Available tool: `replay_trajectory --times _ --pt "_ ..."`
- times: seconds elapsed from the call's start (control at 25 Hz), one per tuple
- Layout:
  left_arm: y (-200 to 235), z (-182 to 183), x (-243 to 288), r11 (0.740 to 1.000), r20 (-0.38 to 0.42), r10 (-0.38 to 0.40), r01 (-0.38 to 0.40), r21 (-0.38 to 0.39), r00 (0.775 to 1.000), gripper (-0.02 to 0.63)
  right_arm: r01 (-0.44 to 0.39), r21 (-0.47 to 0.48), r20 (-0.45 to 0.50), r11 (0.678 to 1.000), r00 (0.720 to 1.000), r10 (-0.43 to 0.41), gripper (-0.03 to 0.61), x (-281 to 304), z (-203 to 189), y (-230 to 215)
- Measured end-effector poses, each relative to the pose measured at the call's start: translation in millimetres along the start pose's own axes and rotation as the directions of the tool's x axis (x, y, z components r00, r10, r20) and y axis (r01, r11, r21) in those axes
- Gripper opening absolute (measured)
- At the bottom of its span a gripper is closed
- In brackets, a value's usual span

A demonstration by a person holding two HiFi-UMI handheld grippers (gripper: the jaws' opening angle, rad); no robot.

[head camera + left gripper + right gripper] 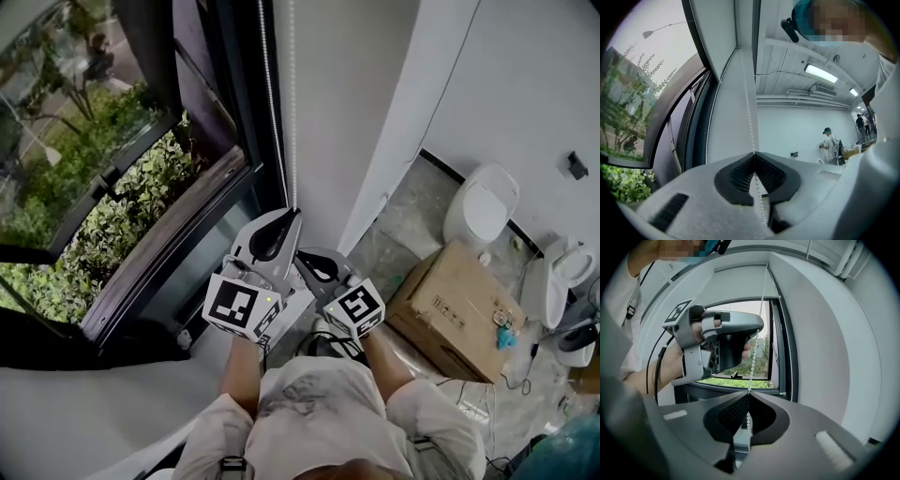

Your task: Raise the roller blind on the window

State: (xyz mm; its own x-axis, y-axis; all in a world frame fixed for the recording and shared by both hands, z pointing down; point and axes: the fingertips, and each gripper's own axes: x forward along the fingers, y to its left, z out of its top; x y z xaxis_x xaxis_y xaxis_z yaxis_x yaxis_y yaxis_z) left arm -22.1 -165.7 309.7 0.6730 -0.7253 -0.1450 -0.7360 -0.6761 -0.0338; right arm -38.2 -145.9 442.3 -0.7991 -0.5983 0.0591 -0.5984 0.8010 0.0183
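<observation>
The left claw (754, 153) is clamping the bead chain (750, 117) beside the window (94, 187). The right claw (748, 392) is clamping it lower down. The roller blind (736, 284) is covering the window's upper part.

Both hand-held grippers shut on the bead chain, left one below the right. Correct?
No: the left hand-held gripper grips the bead chain above the right hand-held gripper, as the right gripper view shows. Both are shut on it.
</observation>
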Motion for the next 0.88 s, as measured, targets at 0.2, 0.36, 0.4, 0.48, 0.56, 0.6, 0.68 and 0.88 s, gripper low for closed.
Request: replay_trajectory --times 0.2,0.36,0.4,0.48,0.56,0.6,0.68,0.88 --pt "4 -24 -6 0.999 -0.039 0.013 -0.014 -0.029 0.999 0.011 -0.008 0.008 -0.055 1.0 0.998 0.008 0.012 6 -24 5" --pt "5 -46 -11 0.999 -0.076 0.02 -0.023 -0.049 0.997 0.011 -0.013 0.02 -0.101 1.0 0.995 0.015 0.012 8 -45 7" --pt "5 -51 -11 0.998 -0.086 0.021 -0.026 -0.05 0.996 0.011 -0.014 0.022 -0.111 1.0 0.994 0.017 0.011 9 -51 8" --pt "6 -60 -13 0.998 -0.104 0.023 -0.029 -0.055 0.994 0.011 -0.018 0.027 -0.133 0.999 0.991 0.022 0.011 11 -60 10" --pt "6 -70 -15 0.998 -0.122 0.022 -0.03 -0.063 0.992 0.011 -0.02 0.031 -0.154 0.999 0.988 0.025 0.011 12 -70 11" --pt "6 -75 -16 0.997 -0.131 0.023 -0.032 -0.066 0.991 0.011 -0.021 0.035 -0.164 0.999 0.986 0.027 0.011 13 -75 12" --pt "7 -84 -19 0.997 -0.148 0.026 -0.037 -0.073 0.989 0.011 -0.025 0.042 -0.184 0.999 0.982 0.032 0.011 13 -85 13" --pt "6 -103 -25 0.994 -0.169 0.025 -0.042 -0.1 0.985 0.011 -0.032 0.063 -0.219 0.997 0.975 0.045 0.011 13 -103 18"
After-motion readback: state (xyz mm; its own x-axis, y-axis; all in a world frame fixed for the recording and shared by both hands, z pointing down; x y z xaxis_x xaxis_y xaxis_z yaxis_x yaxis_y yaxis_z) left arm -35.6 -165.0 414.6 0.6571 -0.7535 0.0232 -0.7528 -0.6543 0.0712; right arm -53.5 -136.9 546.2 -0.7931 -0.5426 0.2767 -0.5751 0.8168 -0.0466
